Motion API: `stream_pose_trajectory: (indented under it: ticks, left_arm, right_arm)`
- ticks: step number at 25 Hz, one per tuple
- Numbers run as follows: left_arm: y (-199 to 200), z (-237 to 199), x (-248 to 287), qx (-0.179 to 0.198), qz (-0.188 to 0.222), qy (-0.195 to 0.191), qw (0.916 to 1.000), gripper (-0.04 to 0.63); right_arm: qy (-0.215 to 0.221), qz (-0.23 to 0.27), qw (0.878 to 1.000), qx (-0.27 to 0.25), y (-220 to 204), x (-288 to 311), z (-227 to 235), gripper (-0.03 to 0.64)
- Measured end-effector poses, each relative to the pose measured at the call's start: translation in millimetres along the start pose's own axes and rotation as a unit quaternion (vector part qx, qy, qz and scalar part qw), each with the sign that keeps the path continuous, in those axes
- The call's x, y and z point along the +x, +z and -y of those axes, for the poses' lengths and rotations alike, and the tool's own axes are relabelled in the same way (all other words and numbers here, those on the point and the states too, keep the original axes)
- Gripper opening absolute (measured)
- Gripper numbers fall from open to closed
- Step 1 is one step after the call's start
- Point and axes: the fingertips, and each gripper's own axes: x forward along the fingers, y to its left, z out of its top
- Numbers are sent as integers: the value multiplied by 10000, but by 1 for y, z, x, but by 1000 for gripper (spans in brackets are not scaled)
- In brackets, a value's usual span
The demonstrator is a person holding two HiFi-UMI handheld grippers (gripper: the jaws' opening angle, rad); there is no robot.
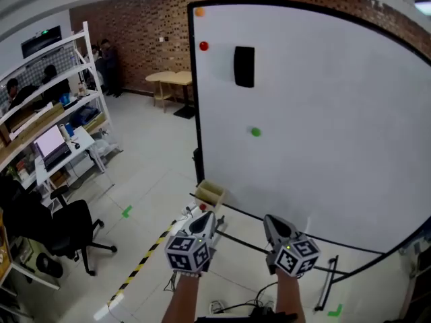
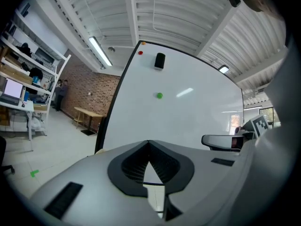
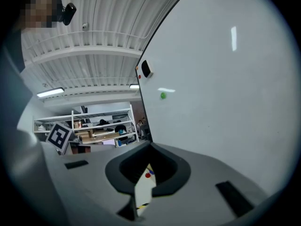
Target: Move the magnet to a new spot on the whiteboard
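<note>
- Whiteboard (image 1: 323, 147) fills the centre and right of the head view; its black left edge runs down mid-frame, and most of its face is bare.
- Left tongs (image 1: 205, 217) and right tongs (image 1: 273, 221), bottom centre, are both clenched on nothing.
- Black eraser (image 1: 244, 66), upper centre.
- Green magnet (image 1: 256, 132), mid-frame, has open board all round.
- Red magnet (image 1: 204, 46) and orange magnet (image 1: 199, 11) sit by the upper-left edge.

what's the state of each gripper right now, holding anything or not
left gripper: closed, jaws together, holding nothing.
right gripper: closed, jaws together, holding nothing.
</note>
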Motion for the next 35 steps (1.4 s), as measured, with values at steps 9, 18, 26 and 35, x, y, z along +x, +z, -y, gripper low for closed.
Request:
stream_pose_trajectory:
  ticks: [9,18,26,35]
  left_arm:
    - [51,64,73,719,292,-451,9960,0]
    - [125,87,155,1219,691,-503,9889,184]
    - [162,82,199,1566,725,-259,9846,195]
    - [167,83,218,1741,675,-170,9823,190]
  right_arm:
    - [-125,80,9998,-102,24,-27,44,9]
    - [-337,183,9992,-85,34,-60,88,9]
    - [-500,293,9983,-2,39,-72,111,9]
    - [-504,383,9980,-44,52,-69,123,9]
